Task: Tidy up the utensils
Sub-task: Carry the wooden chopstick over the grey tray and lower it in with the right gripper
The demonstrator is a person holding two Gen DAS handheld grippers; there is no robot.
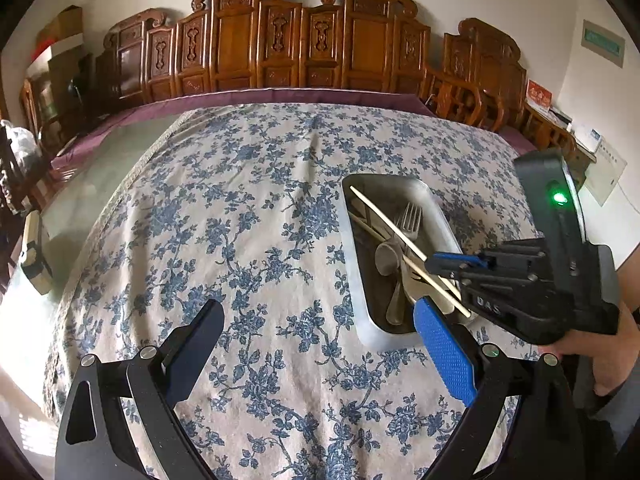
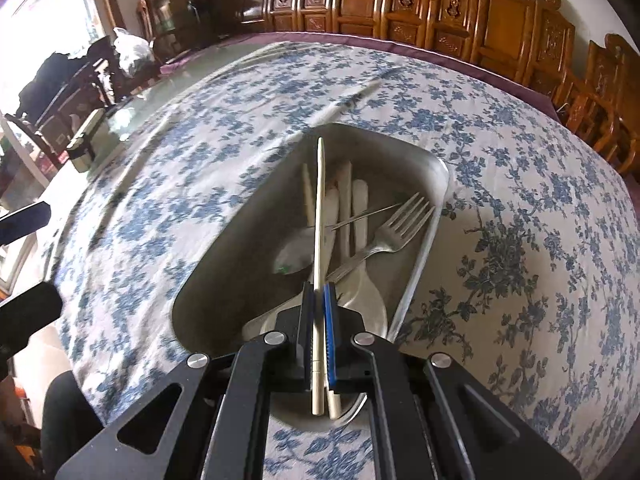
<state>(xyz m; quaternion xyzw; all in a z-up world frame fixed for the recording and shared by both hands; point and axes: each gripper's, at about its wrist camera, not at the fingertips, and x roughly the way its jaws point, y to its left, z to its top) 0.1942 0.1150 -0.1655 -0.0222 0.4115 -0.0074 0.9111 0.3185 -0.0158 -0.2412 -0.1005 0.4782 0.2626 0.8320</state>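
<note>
A metal tray (image 1: 351, 240) lies on the flowered cloth, right of centre in the left wrist view. In it are a fork (image 1: 412, 216), a metal spoon (image 1: 387, 258) and other pale utensils. My right gripper (image 1: 436, 260) is shut on a pale chopstick (image 1: 384, 216) that slants over the tray. From the right wrist, that gripper (image 2: 319, 292) hovers low over the tray (image 2: 240, 248), and the chopstick (image 2: 319, 208) points forward above the fork (image 2: 396, 228). My left gripper (image 1: 320, 332) is open over bare cloth, just left of the tray's near end, with nothing between its fingers.
The flowered tablecloth (image 1: 248, 208) covers a glass-topped table, and carved wooden chairs (image 1: 280, 48) line its far edge. A small box (image 1: 36, 264) stands on the glass at the left. A person's hand (image 1: 600, 360) grips the right tool's handle.
</note>
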